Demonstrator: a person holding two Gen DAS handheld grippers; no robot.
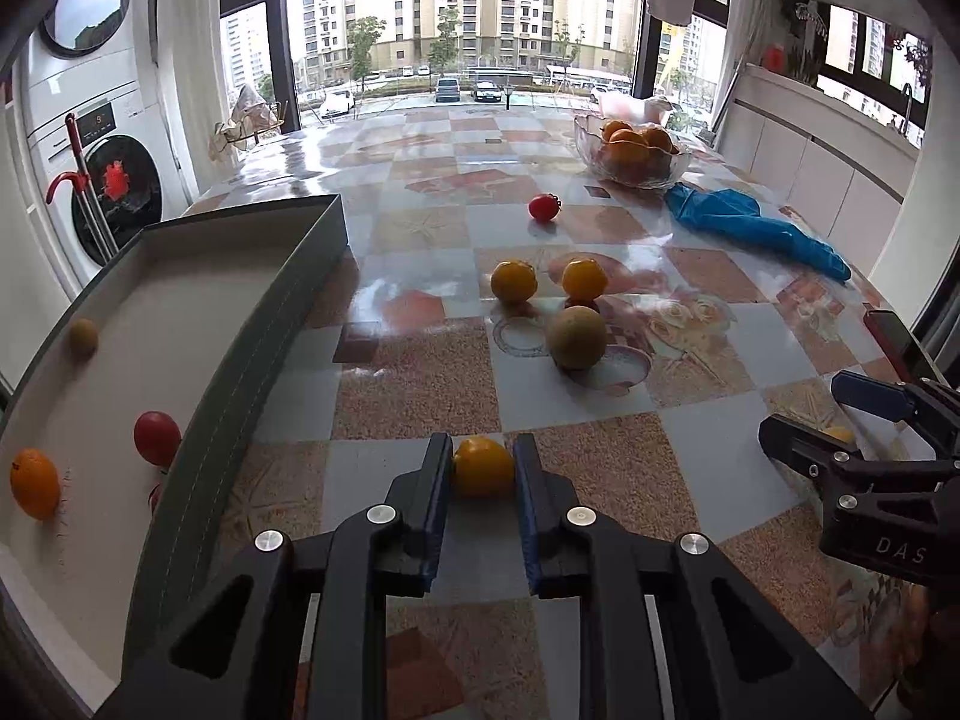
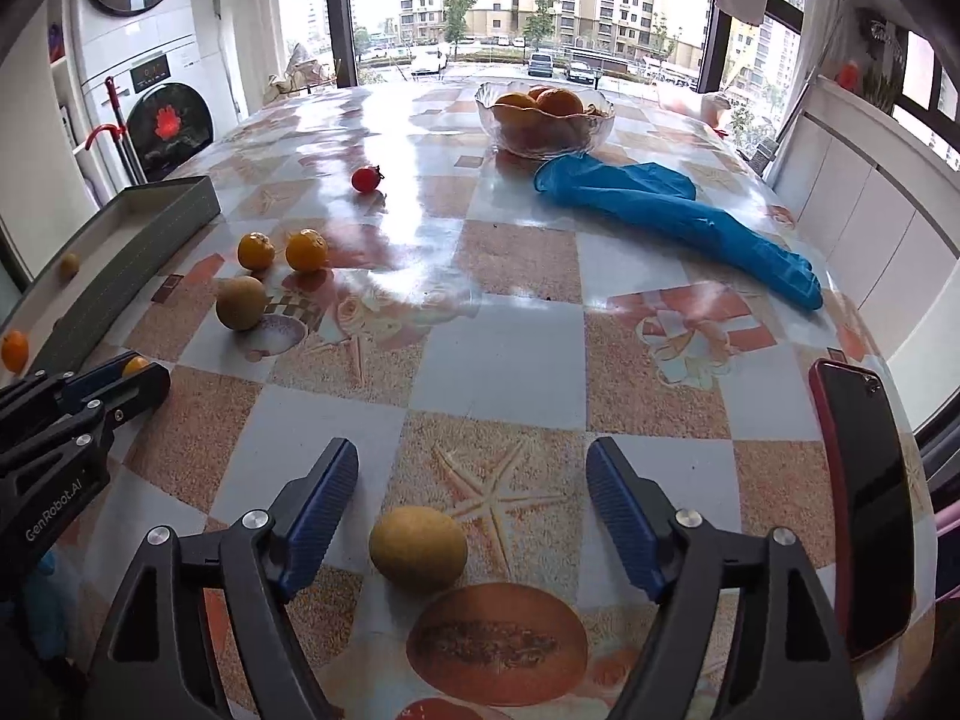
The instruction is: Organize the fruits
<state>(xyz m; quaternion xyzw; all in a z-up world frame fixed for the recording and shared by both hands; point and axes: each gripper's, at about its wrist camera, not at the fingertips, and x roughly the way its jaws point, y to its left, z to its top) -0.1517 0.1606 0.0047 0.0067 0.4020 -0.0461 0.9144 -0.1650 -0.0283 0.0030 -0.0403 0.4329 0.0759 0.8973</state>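
My left gripper (image 1: 483,468) is shut on a small orange fruit (image 1: 483,467) just above the table, right of the grey tray (image 1: 240,360). The tray holds an orange (image 1: 34,483), a red tomato (image 1: 157,438) and a small brown fruit (image 1: 83,337). Two small oranges (image 1: 513,281) (image 1: 584,278), a tan round fruit (image 1: 576,337) and a red tomato (image 1: 543,207) lie on the table ahead. My right gripper (image 2: 471,480) is open over the table, with a yellow-tan fruit (image 2: 418,548) lying between its fingers. The left gripper also shows in the right wrist view (image 2: 129,375).
A glass bowl (image 2: 545,120) of oranges stands at the far side. A blue glove (image 2: 678,210) lies beside it. A phone in a red case (image 2: 864,504) lies at the table's right edge. A washing machine (image 1: 102,180) stands at the left.
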